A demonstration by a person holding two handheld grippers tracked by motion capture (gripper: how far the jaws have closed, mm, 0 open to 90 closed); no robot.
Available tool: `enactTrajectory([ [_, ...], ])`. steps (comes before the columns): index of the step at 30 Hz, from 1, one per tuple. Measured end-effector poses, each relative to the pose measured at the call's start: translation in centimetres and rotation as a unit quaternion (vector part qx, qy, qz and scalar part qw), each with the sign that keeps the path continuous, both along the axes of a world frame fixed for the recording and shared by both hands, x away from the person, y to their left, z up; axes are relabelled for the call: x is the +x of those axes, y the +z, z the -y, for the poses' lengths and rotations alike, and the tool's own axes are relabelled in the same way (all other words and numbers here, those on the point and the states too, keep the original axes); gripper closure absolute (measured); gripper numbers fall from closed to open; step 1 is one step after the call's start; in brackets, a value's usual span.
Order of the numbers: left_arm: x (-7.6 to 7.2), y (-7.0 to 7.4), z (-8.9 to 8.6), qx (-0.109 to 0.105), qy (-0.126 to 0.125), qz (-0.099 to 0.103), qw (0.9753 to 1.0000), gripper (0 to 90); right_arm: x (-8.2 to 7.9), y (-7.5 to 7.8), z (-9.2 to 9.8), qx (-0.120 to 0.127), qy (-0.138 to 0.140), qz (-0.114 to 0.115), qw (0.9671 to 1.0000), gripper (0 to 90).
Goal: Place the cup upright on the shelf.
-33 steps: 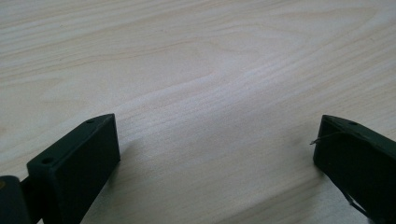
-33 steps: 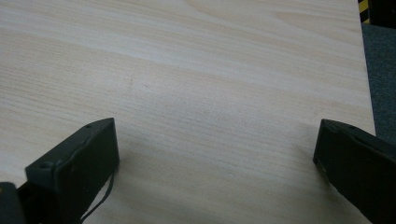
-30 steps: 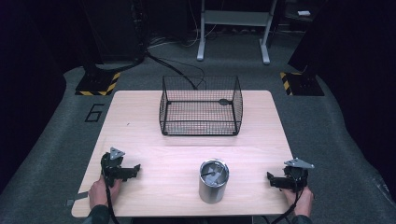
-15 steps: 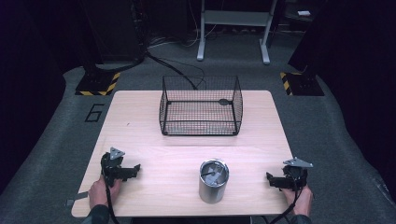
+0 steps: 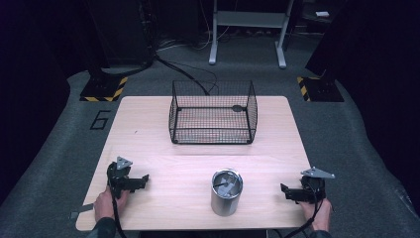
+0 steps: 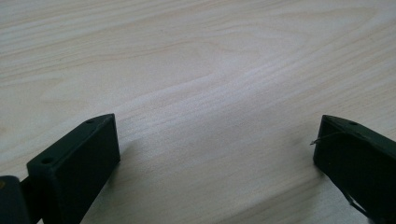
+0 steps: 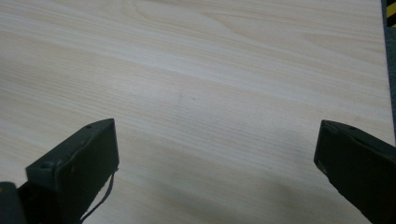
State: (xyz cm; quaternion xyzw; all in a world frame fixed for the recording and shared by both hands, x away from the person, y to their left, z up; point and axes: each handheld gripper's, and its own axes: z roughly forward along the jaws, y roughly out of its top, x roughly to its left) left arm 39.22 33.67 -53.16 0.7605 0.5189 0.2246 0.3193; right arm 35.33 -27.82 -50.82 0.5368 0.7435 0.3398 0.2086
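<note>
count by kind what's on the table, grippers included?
Grippers: 2 (left gripper, right gripper)
Metal cup: 1
Wire basket: 1
Total: 4

Left tool (image 5: 143, 177) and right tool (image 5: 284, 190) rest low (jaws spread wide).
</note>
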Motion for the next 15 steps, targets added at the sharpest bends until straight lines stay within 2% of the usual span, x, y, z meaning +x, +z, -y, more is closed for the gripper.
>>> enactTrajectory([
  [2, 0.0, 0.0, 0.0, 0.0, 0.0, 0.0, 1.0, 0.3, -0.3, 0.5, -0.5, 0.009, 0.008, -0.003, 0.9999, 0.0],
  [15, 0.0, 0.0, 0.0, 0.0, 0.0, 0.0, 1.0, 0.3, -1.6, 2.9, -3.3, 0.003, 0.064, 0.015, 0.9978, 0.0],
])
